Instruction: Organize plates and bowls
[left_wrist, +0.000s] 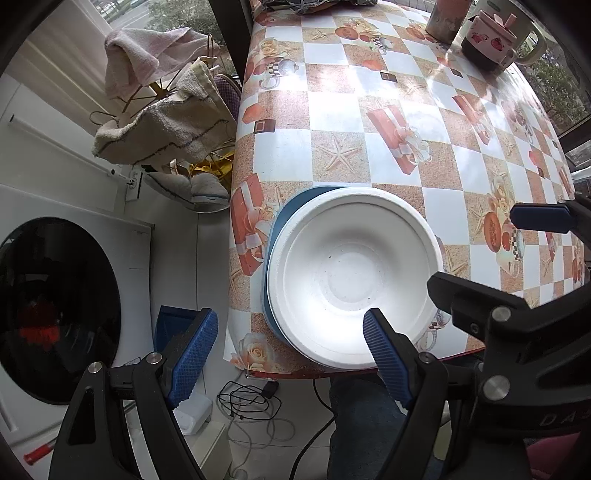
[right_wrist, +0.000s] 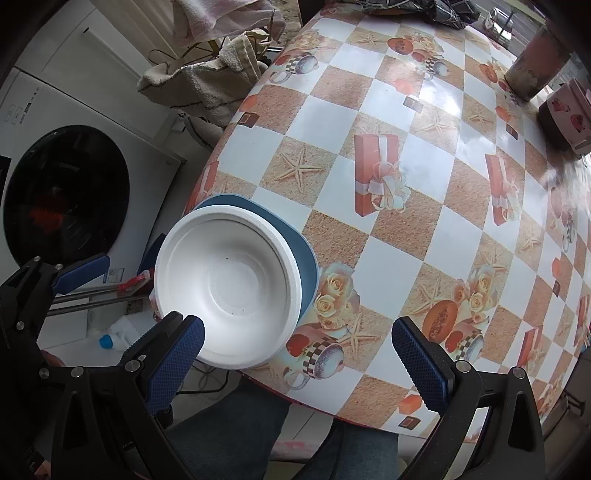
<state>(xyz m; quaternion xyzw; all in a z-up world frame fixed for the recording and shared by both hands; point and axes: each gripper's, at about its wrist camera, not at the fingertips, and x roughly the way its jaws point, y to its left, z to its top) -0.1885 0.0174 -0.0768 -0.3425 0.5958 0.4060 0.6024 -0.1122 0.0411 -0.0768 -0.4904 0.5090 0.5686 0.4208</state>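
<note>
Hovering wide open and empty, the left gripper (left_wrist: 288, 354) and right gripper (right_wrist: 299, 358) flank the white bowl (left_wrist: 351, 273), which sits on a blue plate (left_wrist: 275, 236) at the table's (left_wrist: 369, 110) near-left corner.

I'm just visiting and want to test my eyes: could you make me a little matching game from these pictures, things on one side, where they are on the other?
Things:
1. white bowl
2. blue plate
3. towels
4. washing machine

Places:
a. on a rack beside the table
b. on the floor, left of the table
c. directly on the tablecloth, at the near corner
d. on top of a plate

Pairs: 1-d, 2-c, 3-a, 4-b
</note>
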